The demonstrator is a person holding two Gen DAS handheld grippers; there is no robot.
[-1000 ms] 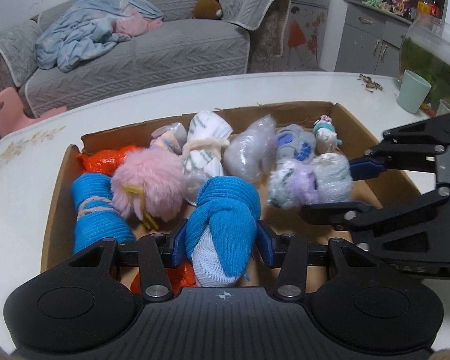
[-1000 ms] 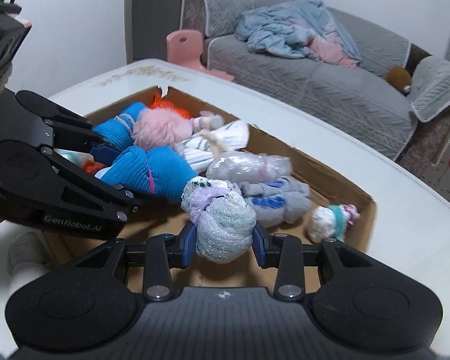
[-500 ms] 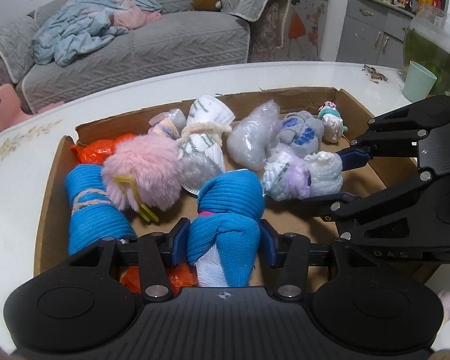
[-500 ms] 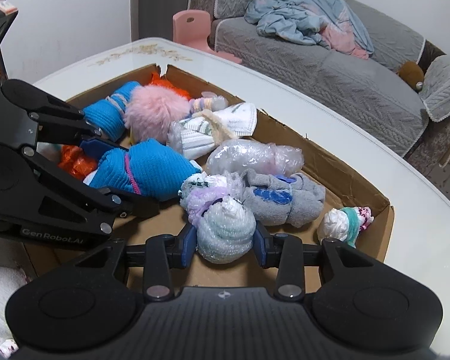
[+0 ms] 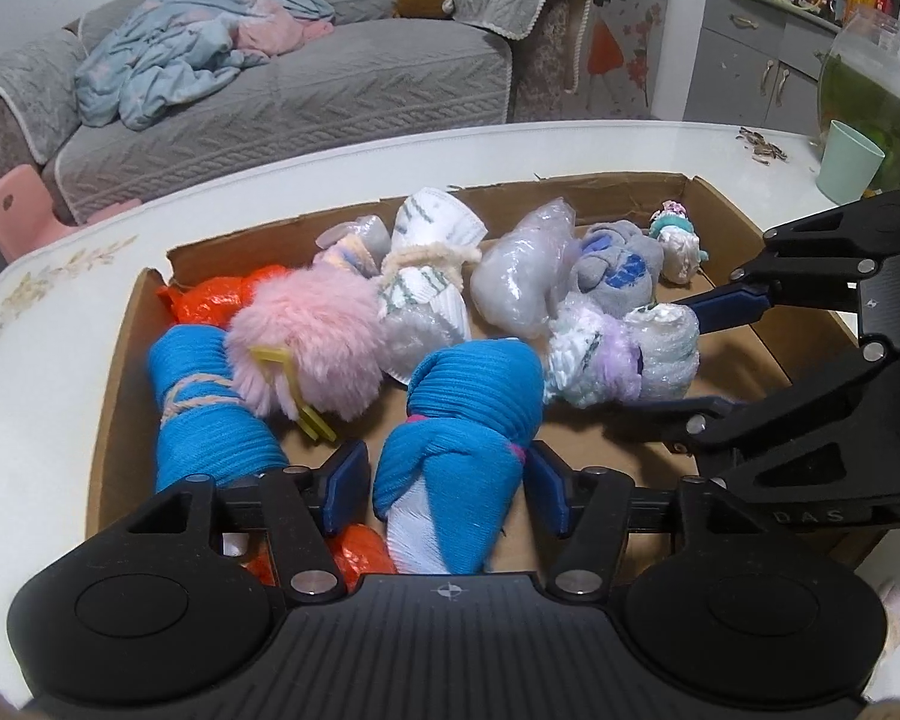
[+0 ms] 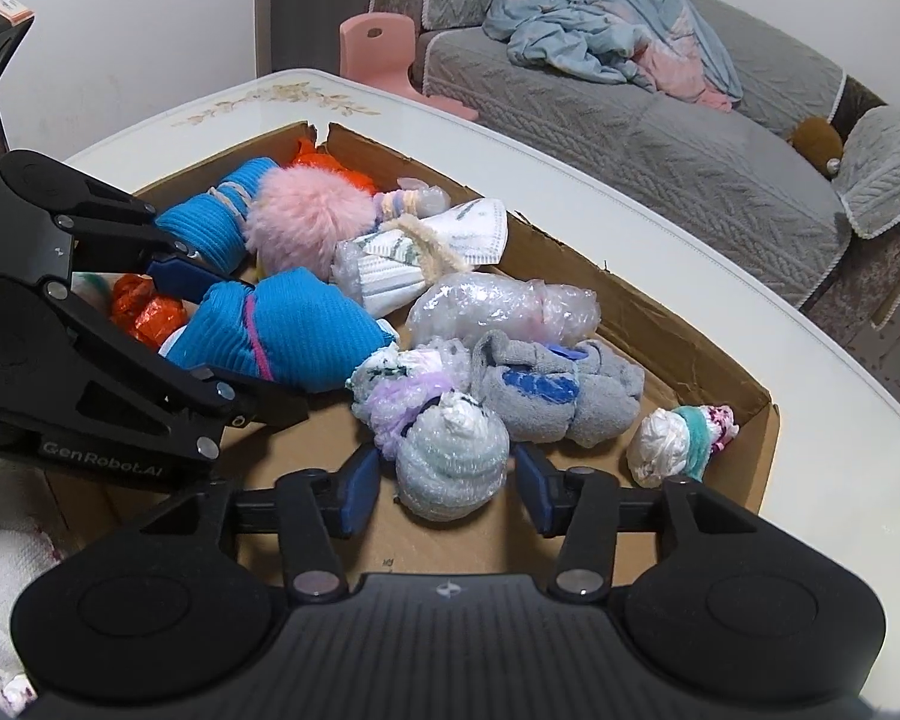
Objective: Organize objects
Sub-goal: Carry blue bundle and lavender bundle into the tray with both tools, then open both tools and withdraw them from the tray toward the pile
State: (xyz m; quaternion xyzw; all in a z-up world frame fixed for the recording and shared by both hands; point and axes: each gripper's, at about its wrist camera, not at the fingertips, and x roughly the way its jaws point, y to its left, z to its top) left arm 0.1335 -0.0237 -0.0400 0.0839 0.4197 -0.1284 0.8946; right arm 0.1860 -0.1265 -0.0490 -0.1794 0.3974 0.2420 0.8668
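Fingers of both grippers have just been opening: left gripper straddles the blue knitted sock bundle lengthwise, right gripper brackets the pale bubble-wrap bundle, pads clear.

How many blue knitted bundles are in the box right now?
2. One blue bundle tied with string lies at the box's left end; the other blue bundle sits between the left tool's fingers. Others may be hidden.

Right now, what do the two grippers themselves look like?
Both are matte black, with bar linkages joined by silver rivets, rounded ribbed bodies and blue finger pads. The left gripper carries a small compass-like mark; its side reads "GenRobot.AI" in the right wrist view. The right gripper matches. No cables or sleeves show.
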